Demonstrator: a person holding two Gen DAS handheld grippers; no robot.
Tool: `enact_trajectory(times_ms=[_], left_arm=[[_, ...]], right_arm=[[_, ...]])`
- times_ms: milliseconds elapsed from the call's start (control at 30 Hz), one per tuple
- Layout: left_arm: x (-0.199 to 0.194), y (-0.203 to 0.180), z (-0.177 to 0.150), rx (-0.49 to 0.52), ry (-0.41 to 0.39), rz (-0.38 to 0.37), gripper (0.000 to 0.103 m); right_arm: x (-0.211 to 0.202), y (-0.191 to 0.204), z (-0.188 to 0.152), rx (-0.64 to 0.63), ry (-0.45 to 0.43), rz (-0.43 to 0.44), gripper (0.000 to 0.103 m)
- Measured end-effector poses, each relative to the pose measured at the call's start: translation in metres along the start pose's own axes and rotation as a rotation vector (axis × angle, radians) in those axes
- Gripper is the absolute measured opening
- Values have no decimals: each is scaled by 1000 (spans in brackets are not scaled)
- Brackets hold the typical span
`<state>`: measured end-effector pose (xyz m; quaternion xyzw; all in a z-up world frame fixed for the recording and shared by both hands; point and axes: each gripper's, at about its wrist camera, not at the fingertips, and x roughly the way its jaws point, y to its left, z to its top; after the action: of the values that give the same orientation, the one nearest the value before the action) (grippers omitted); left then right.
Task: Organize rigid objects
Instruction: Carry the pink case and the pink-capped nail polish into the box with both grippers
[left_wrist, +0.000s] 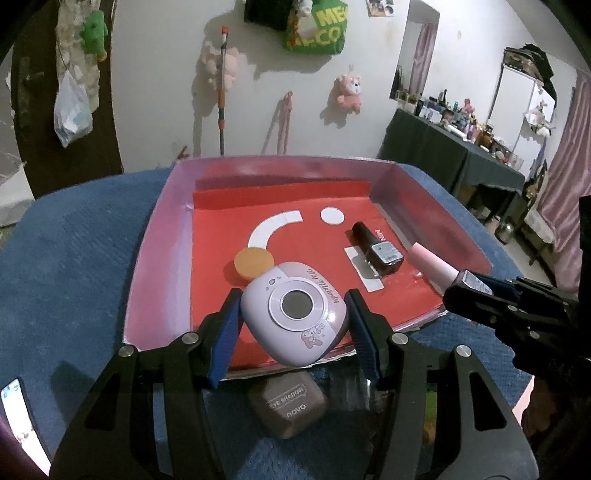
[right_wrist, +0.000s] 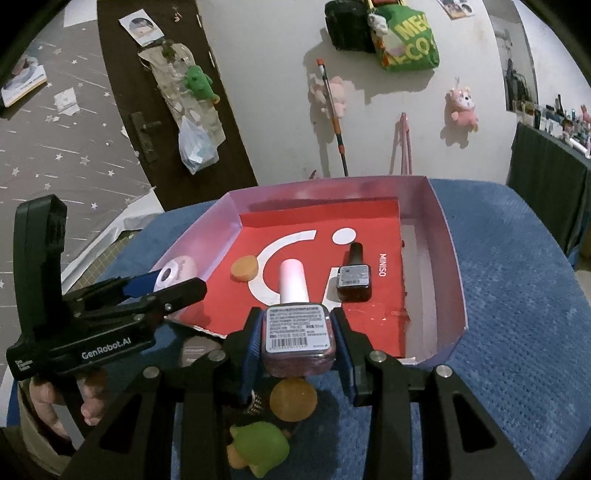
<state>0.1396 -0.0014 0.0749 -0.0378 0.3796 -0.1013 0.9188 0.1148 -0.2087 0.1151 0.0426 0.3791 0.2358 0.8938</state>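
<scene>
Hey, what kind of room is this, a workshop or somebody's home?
Most likely a lived-in bedroom or living room at home: plush toys hang on the wall, pink curtains frame the side, and a dark-draped table is crowded with bottles and cosmetics.

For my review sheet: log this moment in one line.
left hand-held gripper: holds lilac compact | right hand-held gripper: holds pink-capped bottle | both over tray
</scene>
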Motion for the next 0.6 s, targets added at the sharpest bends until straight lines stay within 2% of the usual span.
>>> enact_trajectory(times_ms=[600], left_arm=[[53, 26, -2, -60, 151, -34, 53]], right_arm=[[54, -3, 10, -5, 133, -24, 39]])
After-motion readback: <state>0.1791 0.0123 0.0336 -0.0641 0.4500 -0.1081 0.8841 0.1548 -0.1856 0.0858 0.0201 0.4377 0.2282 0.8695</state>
